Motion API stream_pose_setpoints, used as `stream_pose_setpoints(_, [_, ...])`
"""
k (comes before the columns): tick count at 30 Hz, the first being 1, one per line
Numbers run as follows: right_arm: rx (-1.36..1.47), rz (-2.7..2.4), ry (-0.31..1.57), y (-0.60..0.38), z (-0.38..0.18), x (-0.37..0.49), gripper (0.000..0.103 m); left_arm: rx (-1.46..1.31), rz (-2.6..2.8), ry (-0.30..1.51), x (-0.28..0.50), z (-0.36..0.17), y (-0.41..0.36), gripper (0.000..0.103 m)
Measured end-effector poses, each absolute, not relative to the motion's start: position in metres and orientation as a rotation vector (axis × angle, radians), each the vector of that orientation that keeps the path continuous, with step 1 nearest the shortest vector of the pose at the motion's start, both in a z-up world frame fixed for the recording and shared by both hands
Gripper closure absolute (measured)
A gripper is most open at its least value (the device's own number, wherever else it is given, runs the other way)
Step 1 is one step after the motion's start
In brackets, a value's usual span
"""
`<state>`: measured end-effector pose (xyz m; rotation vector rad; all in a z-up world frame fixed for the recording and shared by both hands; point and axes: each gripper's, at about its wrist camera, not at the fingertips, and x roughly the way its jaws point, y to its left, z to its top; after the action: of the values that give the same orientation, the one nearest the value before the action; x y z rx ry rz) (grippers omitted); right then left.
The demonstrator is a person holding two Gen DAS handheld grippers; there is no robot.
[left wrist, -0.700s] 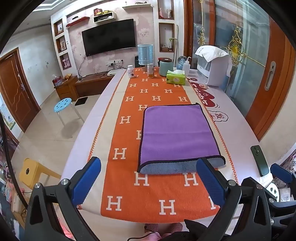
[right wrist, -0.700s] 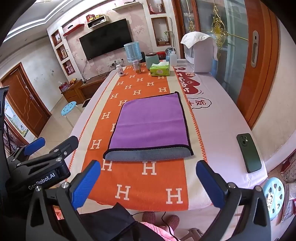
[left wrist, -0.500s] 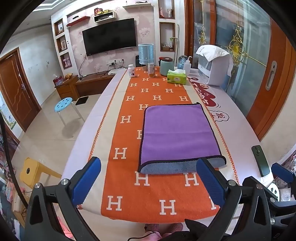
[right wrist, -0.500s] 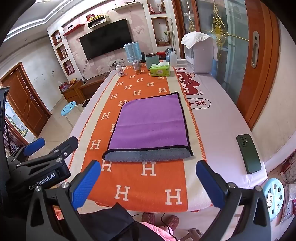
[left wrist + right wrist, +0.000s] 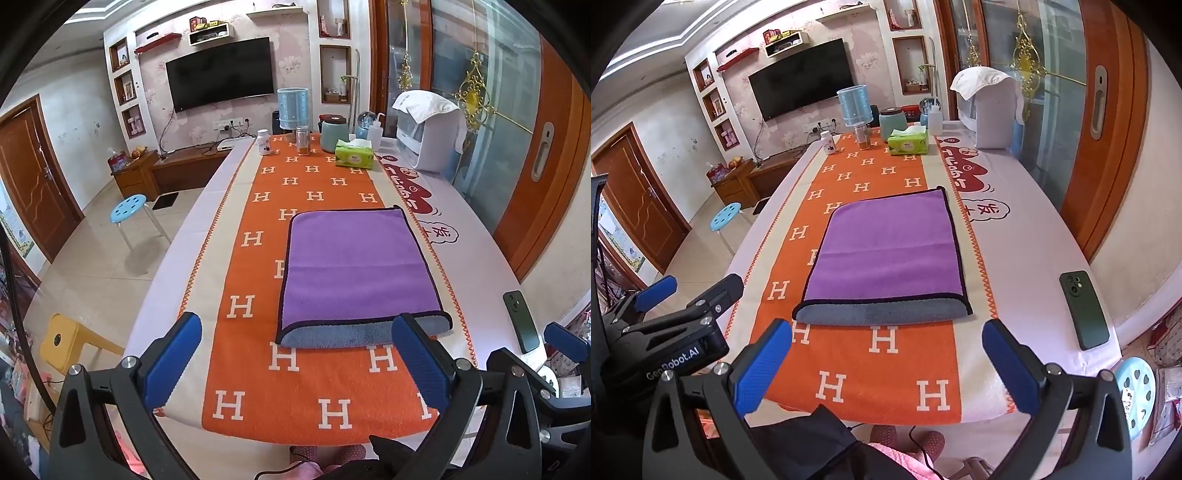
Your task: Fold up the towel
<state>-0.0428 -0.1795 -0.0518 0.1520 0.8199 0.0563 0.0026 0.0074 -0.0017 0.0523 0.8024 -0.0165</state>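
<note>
Towel (image 5: 356, 269) soft, limp, light; I'd pinch its near corners at frame center. My jaws both apart, empty.

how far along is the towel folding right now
One fold looks done: the purple microfibre towel with black edging lies doubled on the orange H-patterned table runner, its grey underside showing along the near edge. Nothing is in hand: the left gripper and right gripper both hover open short of the towel, touching nothing. Probably left: gripping an edge for another fold, if a smaller bundle is wanted.
</note>
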Motion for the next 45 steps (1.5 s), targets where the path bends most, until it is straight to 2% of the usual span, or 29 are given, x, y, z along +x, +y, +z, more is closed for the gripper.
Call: stream_pose_setpoints(45, [0.094,0.094,0.83,-0.215,-0.056,-0.034,0.0,-0.012,0.058,0.851,-0.01,-0.008,-0.023,0.001])
